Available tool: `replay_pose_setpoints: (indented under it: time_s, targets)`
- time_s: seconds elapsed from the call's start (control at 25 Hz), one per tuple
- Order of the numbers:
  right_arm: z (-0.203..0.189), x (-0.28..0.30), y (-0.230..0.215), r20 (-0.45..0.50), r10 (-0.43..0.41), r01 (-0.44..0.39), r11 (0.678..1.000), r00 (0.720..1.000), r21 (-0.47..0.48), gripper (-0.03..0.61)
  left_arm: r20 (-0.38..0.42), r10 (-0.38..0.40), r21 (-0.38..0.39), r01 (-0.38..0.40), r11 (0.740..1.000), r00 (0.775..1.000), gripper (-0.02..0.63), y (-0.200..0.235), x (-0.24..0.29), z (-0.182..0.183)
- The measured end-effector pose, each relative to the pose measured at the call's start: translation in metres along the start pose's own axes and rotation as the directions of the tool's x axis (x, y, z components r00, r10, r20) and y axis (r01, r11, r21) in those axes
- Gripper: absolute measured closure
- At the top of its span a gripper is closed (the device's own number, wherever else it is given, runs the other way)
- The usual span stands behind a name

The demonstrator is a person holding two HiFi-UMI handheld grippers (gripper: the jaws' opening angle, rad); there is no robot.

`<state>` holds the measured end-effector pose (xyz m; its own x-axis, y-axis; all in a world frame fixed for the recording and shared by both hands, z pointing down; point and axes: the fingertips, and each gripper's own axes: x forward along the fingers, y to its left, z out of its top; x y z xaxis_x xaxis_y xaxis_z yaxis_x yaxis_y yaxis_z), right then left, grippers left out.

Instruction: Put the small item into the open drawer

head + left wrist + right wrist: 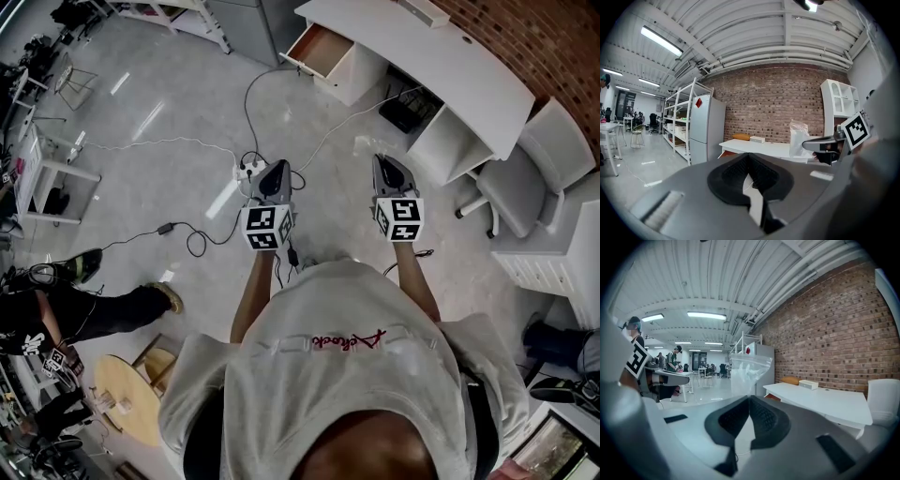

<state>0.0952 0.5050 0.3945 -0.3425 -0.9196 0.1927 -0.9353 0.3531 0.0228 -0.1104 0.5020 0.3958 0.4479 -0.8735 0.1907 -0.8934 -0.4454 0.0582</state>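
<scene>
The open drawer (319, 49) shows its wooden inside at the left end of a white desk (441, 56), far ahead of me. My right gripper (382, 161) is shut on a small clear zip bag (747, 373), which stands up from its tips (749, 399); what the bag holds cannot be made out. That bag (799, 138) also shows in the left gripper view, at the right gripper's nose. My left gripper (278, 167) is held level beside the right one, and its jaws (747, 157) are shut with nothing in them. Both grippers are well short of the desk.
A power strip (248, 169) and cables lie on the floor under the grippers. A grey chair (525, 178) stands right of the desk. A person's legs (103, 305) and a round wooden stool (127, 398) are at the left. A fridge (707, 129) and shelves stand beside the desk.
</scene>
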Motion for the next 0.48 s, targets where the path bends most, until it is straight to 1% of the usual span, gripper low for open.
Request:
replay_pose_setpoints:
  time_s: [0.48]
  targets:
    - [-0.003, -0.016, -0.022, 0.015, 0.027, -0.028, 0.999, 1.0, 0.019, 0.566, -0.01, 0.014, 0.007, -0.014, 1.0, 1.0, 0.606, -0.035, 0.002, -0.003]
